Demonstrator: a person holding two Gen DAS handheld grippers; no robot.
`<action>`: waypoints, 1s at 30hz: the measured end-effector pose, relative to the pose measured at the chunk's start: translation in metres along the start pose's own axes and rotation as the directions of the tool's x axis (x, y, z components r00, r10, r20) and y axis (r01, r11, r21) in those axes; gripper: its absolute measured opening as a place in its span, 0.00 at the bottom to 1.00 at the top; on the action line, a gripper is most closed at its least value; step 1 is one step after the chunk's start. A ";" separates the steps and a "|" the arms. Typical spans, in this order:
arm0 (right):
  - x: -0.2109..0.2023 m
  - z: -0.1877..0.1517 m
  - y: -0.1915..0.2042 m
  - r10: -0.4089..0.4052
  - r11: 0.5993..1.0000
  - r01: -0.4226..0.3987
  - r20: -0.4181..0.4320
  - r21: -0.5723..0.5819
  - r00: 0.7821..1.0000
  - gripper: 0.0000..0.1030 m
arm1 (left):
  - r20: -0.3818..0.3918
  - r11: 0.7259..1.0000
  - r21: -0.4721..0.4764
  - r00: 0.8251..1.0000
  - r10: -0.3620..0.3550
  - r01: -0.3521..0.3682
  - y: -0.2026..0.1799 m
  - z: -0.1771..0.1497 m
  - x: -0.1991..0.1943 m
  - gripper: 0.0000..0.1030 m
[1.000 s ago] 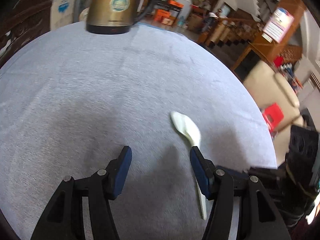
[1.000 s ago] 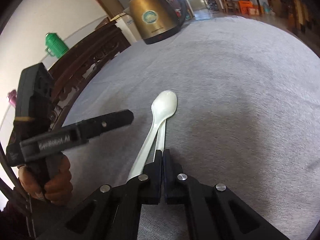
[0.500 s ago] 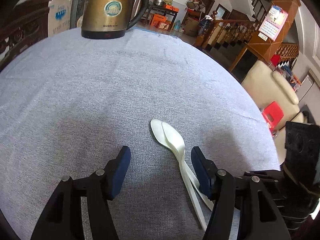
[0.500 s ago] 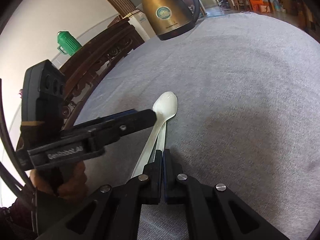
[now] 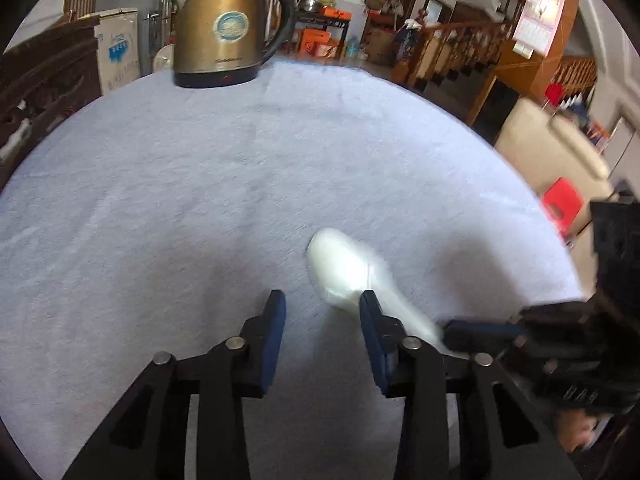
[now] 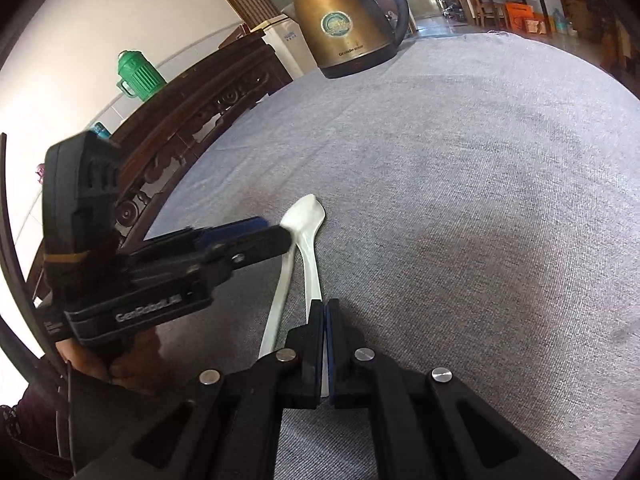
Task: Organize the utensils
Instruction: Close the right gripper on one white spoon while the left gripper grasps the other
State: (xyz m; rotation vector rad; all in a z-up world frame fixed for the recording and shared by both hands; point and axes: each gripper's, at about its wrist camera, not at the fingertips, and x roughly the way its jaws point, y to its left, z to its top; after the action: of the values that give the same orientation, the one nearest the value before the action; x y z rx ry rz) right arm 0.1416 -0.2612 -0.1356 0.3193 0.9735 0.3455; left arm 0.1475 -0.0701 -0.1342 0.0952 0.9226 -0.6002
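While the right claw (image 6: 323,322) stays out of the count as a tool, its jaws are clamped on the handle of one white spoon (image 6: 310,256), whose bowl reaches out ahead of the fingertips and rests on the grey cloth of the bench (image 6: 480,184). A second white spoon (image 6: 280,292) lies just beside it on the left, its handle running back past the claw and its bowl tucked against the first. That makes two spoons, both thin white plastic by the look of them: light, fairly stiff, smooth enough to slide on one another, and liable to snap if squeezed hard at the bowl. The narrow handle is the sensible place to pinch.

The left claw (image 5: 322,312) has just been closing, yet its blue pads touch nothing; the spoon bowls sit just ahead of its right finger, not between the jaws.

One brass-coloured kettle (image 5: 224,24) stands far ahead of both claws, well apart from the spoons.
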 end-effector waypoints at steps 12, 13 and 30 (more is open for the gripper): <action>0.004 0.011 0.004 -0.009 1.000 0.009 -0.015 -0.011 1.000 0.26 | 0.025 0.998 -0.064 1.000 -0.018 0.020 0.014 0.004 -0.017 0.34; 0.005 0.012 0.007 -0.013 1.000 0.013 -0.014 -0.025 1.000 0.29 | 0.028 0.997 -0.071 0.999 -0.027 0.029 0.013 0.007 -0.016 0.35; -0.011 0.029 -0.006 -0.237 0.967 0.237 0.011 -0.095 0.971 0.15 | 0.022 0.998 -0.065 1.000 0.009 -0.008 -0.008 0.016 0.014 0.39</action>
State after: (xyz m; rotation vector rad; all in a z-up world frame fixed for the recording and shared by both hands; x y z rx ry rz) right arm 0.1611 -0.2742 -0.1149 0.1127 0.9806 0.1727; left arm 0.1614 -0.0887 -0.1340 0.0347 0.9191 -0.5619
